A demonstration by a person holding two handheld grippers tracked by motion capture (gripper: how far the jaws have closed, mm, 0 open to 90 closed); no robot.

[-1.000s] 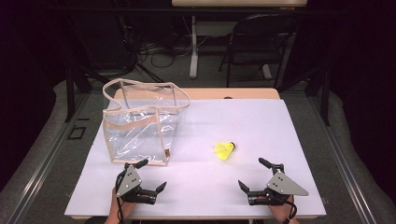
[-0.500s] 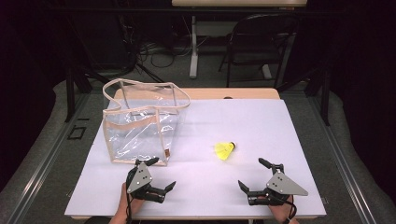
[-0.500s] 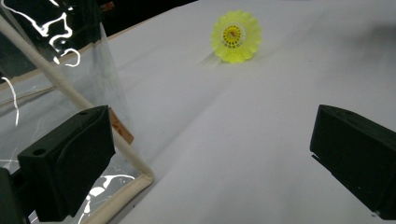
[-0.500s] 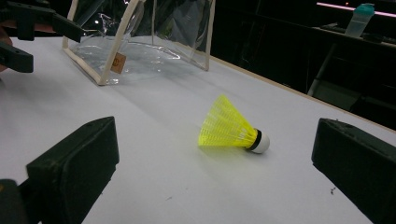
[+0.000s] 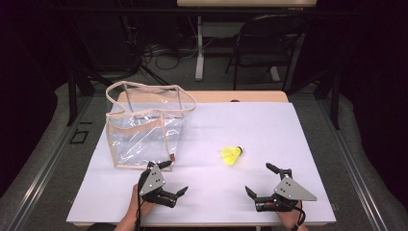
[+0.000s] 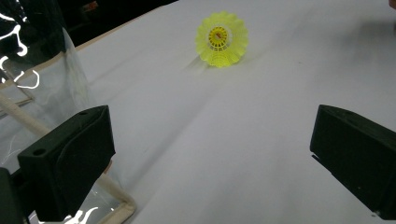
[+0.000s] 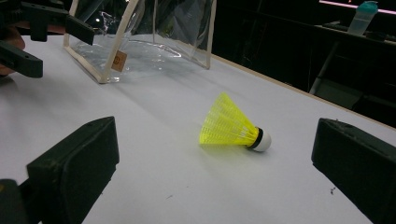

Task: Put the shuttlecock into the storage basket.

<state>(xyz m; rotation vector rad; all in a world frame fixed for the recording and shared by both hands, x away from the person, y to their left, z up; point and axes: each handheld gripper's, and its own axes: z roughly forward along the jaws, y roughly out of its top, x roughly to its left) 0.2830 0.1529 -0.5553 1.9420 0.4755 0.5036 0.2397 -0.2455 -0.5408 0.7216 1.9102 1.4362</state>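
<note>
A yellow shuttlecock lies on its side on the white table top, its white cork pointing right. A clear plastic bag with beige trim stands upright at the left. My left gripper is open just in front of the bag's near right corner and holds nothing. In the left gripper view the shuttlecock lies well ahead, its open skirt facing me, and the bag is beside the left jaw. My right gripper is open and empty near the front edge. The shuttlecock lies ahead between its jaws.
Beyond the table's far edge stand a dark chair and a white table leg among floor cables. The right gripper view has the left gripper at its top left and a bottle on a far desk.
My left gripper has shifted right and a little forward, and turned toward the shuttlecock. The right gripper, the shuttlecock and the bag have stayed put.
</note>
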